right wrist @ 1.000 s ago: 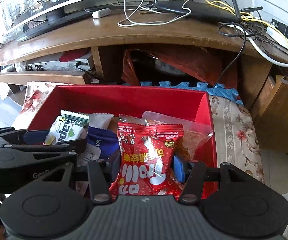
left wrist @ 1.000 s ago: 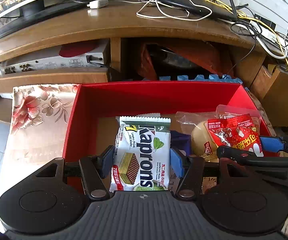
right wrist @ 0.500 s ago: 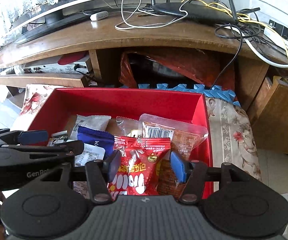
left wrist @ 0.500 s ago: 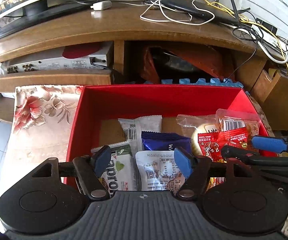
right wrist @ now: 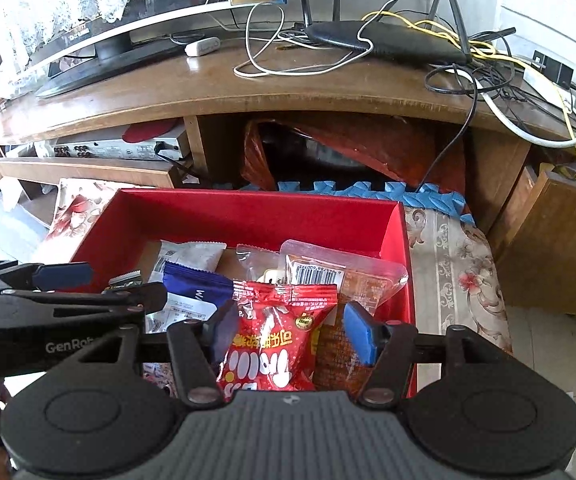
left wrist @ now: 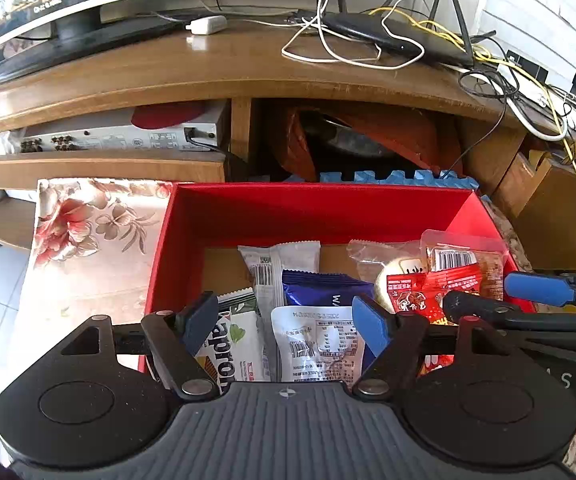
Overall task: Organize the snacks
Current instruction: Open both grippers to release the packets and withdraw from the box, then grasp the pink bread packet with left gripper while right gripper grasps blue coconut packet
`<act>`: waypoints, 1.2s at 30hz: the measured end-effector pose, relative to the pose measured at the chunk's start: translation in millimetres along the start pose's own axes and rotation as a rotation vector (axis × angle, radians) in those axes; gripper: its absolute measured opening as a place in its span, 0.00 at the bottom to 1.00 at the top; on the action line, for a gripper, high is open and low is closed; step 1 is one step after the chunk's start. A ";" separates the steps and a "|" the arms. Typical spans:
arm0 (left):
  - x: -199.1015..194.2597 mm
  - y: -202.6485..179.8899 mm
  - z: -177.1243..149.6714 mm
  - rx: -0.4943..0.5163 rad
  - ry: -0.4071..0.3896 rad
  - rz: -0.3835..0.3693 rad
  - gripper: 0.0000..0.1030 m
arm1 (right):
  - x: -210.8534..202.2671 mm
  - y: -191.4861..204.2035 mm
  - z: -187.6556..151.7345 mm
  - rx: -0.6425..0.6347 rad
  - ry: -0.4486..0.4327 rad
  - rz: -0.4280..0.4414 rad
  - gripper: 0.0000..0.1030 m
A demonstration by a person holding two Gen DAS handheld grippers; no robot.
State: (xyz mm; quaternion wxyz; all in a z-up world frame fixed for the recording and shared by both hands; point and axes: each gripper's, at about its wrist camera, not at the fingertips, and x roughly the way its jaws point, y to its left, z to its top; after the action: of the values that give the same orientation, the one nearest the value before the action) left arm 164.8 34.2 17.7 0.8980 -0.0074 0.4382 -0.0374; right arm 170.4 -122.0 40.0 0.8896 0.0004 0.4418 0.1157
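Note:
A red box point(left wrist: 319, 208) point(right wrist: 256, 212) holds several snack packets. In the left wrist view my left gripper point(left wrist: 286, 320) is open and empty above a white packet point(left wrist: 319, 344), with the green-and-white Kaprons wafer pack point(left wrist: 234, 344) lying in the box by its left finger. A blue packet point(left wrist: 323, 290) and a white barcoded packet point(left wrist: 276, 264) lie behind. In the right wrist view my right gripper point(right wrist: 291, 330) is open above the red candy bag point(right wrist: 276, 344), which lies in the box on a clear-wrapped brown snack point(right wrist: 339, 276).
The box stands on a floral cloth point(left wrist: 88, 232) point(right wrist: 455, 264) in front of a wooden TV stand point(left wrist: 224, 72) with a router, cables and a TV base on top. Blue foam mat point(right wrist: 407, 196) lies behind the box.
Both grippers opened and let go: the Kaprons pack dropped into the box's left side and the red candy bag into its right side. Both grippers pulled back and up.

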 end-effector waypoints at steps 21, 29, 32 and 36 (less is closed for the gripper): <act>-30.9 9.3 -27.1 0.019 0.012 -0.022 0.82 | -25.4 9.5 -23.4 -0.021 0.013 0.023 0.62; -40.8 5.1 -56.8 0.052 0.062 -0.050 0.86 | -36.6 6.6 -47.4 -0.017 0.051 0.020 0.62; -41.8 2.6 -65.3 0.049 0.082 -0.069 0.86 | -44.6 1.8 -55.9 0.000 0.055 0.025 0.63; -30.1 -3.4 -74.6 0.067 0.129 -0.052 0.86 | -54.2 -2.6 -67.5 0.006 0.058 0.035 0.63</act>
State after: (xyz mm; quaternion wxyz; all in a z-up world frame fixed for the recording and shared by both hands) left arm 87.3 34.5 -4.4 0.8664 0.0137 0.4934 -0.0759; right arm 86.3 -142.6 41.1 0.8743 0.0075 0.4676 0.1297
